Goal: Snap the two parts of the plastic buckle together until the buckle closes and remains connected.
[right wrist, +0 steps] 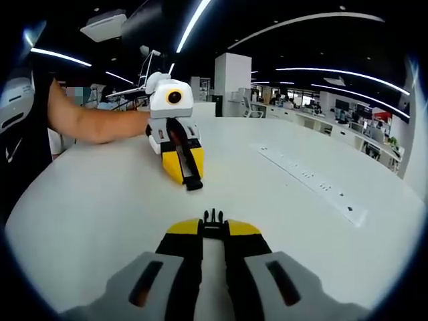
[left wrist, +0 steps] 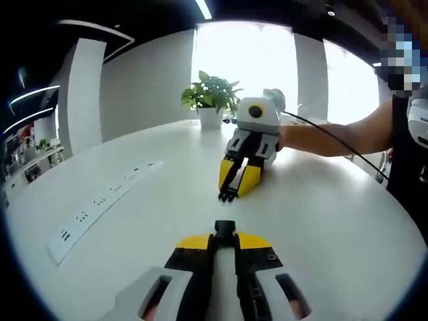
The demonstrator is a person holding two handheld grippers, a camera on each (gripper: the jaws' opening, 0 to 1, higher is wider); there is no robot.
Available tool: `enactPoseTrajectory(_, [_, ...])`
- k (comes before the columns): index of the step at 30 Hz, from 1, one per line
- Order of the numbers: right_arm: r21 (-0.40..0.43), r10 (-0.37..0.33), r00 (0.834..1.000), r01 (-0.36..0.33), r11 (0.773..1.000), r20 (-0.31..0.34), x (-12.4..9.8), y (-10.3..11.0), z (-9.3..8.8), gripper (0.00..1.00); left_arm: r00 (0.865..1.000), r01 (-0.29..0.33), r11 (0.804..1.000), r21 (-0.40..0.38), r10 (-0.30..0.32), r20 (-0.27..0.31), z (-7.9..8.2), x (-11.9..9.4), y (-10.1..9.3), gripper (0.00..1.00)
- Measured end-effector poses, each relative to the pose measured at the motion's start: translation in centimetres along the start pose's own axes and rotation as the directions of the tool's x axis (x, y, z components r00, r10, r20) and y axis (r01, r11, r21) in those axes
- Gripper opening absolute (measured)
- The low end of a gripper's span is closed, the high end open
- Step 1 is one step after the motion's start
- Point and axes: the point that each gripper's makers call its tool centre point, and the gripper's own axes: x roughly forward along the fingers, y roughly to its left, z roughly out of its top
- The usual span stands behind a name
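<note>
Black plastic at both sets of tips: each gripper carries one buckle half, and the halves are apart. In the left gripper view, the left gripper (left wrist: 225, 234) has its jaws pressed onto a squarish black piece, the socket (left wrist: 225, 228), sticking out just past the tips. Ahead of it, across a stretch of bare white table (left wrist: 134, 227), the right gripper (left wrist: 231, 194) points back toward it, jaws closed on the pronged half (left wrist: 228, 196), prongs facing the socket. In the right gripper view the same pronged piece sits at the tips nearest the camera, and the left gripper lies ahead with the socket's open end toward it. Judgement: step in hand is approach and alignment, mating not yet started. To do it well, bring the two tips together along one straight line, low over the table, with the prongs level with the socket mouth and not rolled against it; a skewed entry will likely jam one side prong. Keep both grips firm, since each half is held by a short length and could pivot under push. Press until fully seated, then ease off and check it holds. Farther off: a power strip (left wrist: 100, 200) to the left, a potted plant (left wrist: 210, 100) beyond.
</note>
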Motion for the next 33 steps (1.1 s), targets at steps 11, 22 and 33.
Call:
enactPoseTrajectory(11, [0.0, 0.005, 1.0, -0.005, 1.0, -0.001, 0.0, 0.2, 0.8, 0.11, 1.0, 0.013, 1.0, -0.028, -0.013, 0.016, 0.6, -0.5, 0.0, 0.1])
enactPoseTrajectory(22, [-0.019, 0.003, 1.0, -0.003, 1.0, 0.003, -0.3, 0.3, 2.4, 0.11, 1.0, 0.007, 1.0, -0.002, -0.007, 0.006, 1.9, -1.4, -0.2, 0.1])
enactPoseTrajectory(33, [-0.023, -0.011, 1.0, 0.011, 1.0, -0.001, -0.9, 0.4, 3.7, 0.11, 1.0, -0.003, 1.0, 0.019, 0.004, -0.017, 2.9, -2.5, -0.6, 0.1])
